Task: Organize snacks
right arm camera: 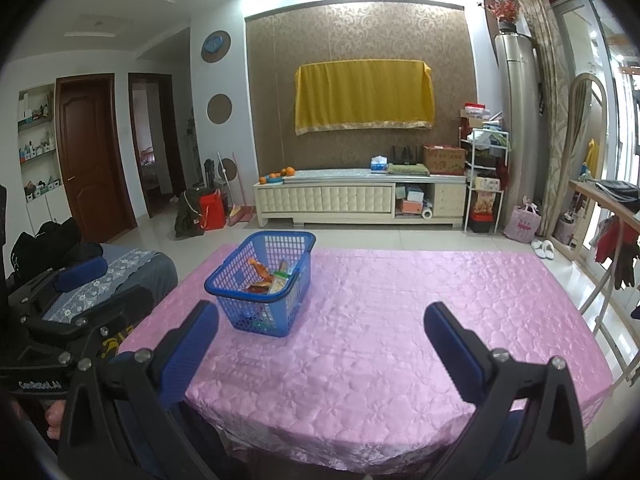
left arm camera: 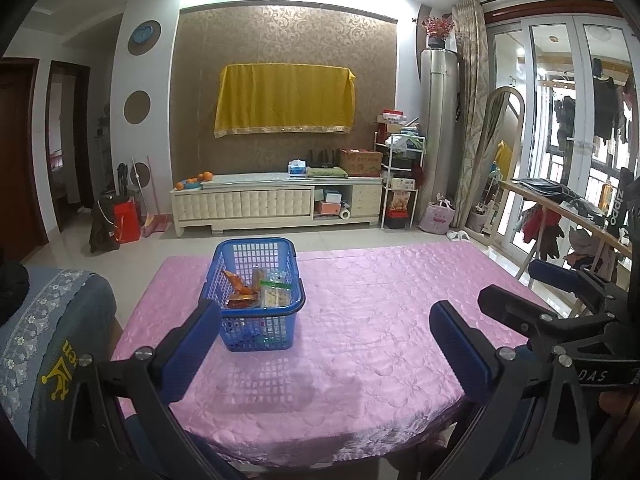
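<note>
I am holding both tongs spread and empty, the left gripper [left arm camera: 326,344] and right gripper [right arm camera: 320,344] low in frame. The blue basket [left arm camera: 256,322] is sitting centre-left on the pink tablecloth [left arm camera: 380,320], snack packets [left arm camera: 260,292] inside. Sorting looks finished; next, probably, is just pulling away.

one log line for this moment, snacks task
stage: snacks in blue basket | table: no loose snacks seen | left gripper: open, holding nothing | right gripper: open, holding nothing

Snacks [left arm camera: 256,290] in basket [left arm camera: 256,336] on table [left arm camera: 380,320]
</note>
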Demonstrator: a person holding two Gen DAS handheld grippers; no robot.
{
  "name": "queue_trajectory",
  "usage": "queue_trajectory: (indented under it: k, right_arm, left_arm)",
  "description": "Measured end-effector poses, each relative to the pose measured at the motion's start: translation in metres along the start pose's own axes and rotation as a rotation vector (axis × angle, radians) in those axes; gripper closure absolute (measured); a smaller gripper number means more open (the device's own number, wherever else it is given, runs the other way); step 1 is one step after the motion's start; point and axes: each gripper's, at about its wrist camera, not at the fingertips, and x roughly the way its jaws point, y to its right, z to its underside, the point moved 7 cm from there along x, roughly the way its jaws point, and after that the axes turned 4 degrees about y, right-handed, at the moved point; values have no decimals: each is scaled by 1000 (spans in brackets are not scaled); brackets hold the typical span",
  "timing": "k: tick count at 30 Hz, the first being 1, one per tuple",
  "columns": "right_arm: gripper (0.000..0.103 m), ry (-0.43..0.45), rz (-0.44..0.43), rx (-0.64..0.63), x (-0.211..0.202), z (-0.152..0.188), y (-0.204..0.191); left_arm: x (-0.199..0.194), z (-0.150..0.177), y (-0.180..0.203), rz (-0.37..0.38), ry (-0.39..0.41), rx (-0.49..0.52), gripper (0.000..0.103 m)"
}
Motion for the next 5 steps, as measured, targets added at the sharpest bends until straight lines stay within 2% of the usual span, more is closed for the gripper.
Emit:
queue_trajectory:
  k: [5]
  right_arm:
    - [0, -3, 2, -1, 0, 0, 0]
  left_arm:
    - [0, 0, 1, 9, -4, 1, 0]
